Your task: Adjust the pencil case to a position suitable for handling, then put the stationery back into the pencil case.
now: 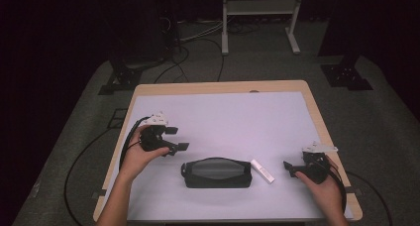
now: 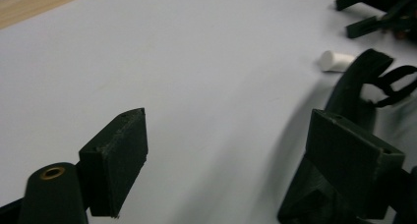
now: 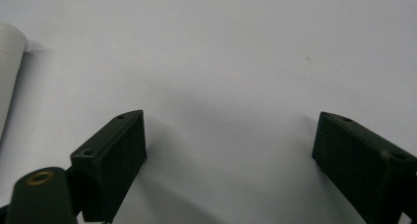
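I have the table [image 1: 148, 89] under its pale sheet spread across the middle of the high view, and the biggest thing on it is the black pouch [image 1: 217, 172], lying lower centre with its long axis running left to right across the frame. Touching or just beside its right end lies the white tube [image 1: 262, 171], slanted toward the lower right. The move I judge next turns on this: the pouch sits to the right of and below my left gripper [image 1: 179, 139], and the tube sits just left of my right gripper [image 1: 288, 169], which is the nearer hand to the tube. In the left gripper view the pouch's end [image 2: 351, 84] curves up at the right edge, the tube [image 2: 336, 61] beyond it. Both grippers stand released, jaws spread wide, with only bare sheet between them, touching nothing.
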